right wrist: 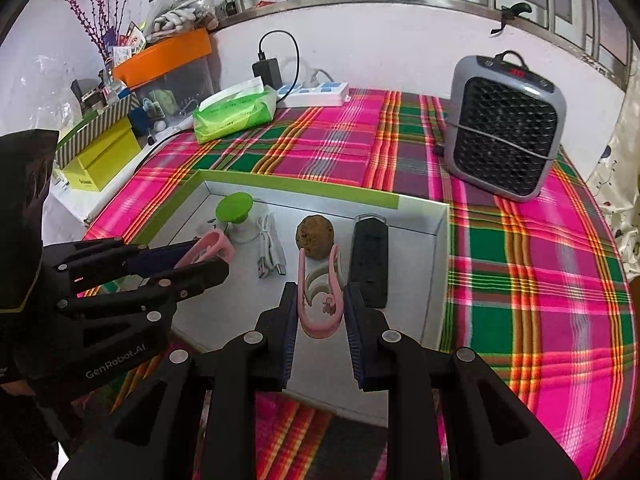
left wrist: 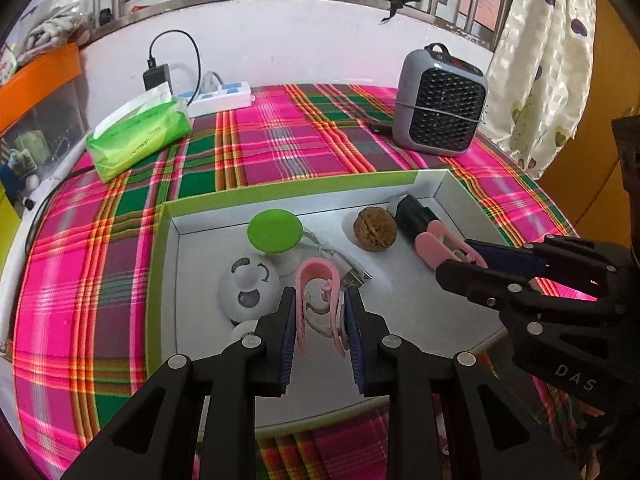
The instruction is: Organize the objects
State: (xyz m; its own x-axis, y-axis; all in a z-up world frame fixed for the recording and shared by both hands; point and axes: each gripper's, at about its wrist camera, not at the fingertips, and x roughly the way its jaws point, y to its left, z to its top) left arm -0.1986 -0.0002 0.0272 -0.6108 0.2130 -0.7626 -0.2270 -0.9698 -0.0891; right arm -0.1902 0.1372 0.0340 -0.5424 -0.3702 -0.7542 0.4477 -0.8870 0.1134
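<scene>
Left tongs (left wrist: 320, 312) clamped on a pink hair clip (left wrist: 318, 300), held above a shallow white tray with green rim (left wrist: 280, 188). Right tongs (left wrist: 464, 256) entering from the right, gripping a second pink clip (left wrist: 434, 246). In the tray: green round-topped gadget (left wrist: 274, 231), white ball with a smiley face (left wrist: 248, 286), white USB cable (left wrist: 340, 264), walnut (left wrist: 375, 229), black oblong device (left wrist: 414, 214). Tray resting on a worktop under a pink, green and orange plaid cloth (left wrist: 280, 140). Farther back: green tissue pack (left wrist: 140, 136), white power strip (left wrist: 220, 98), grey fan heater (left wrist: 440, 104).
</scene>
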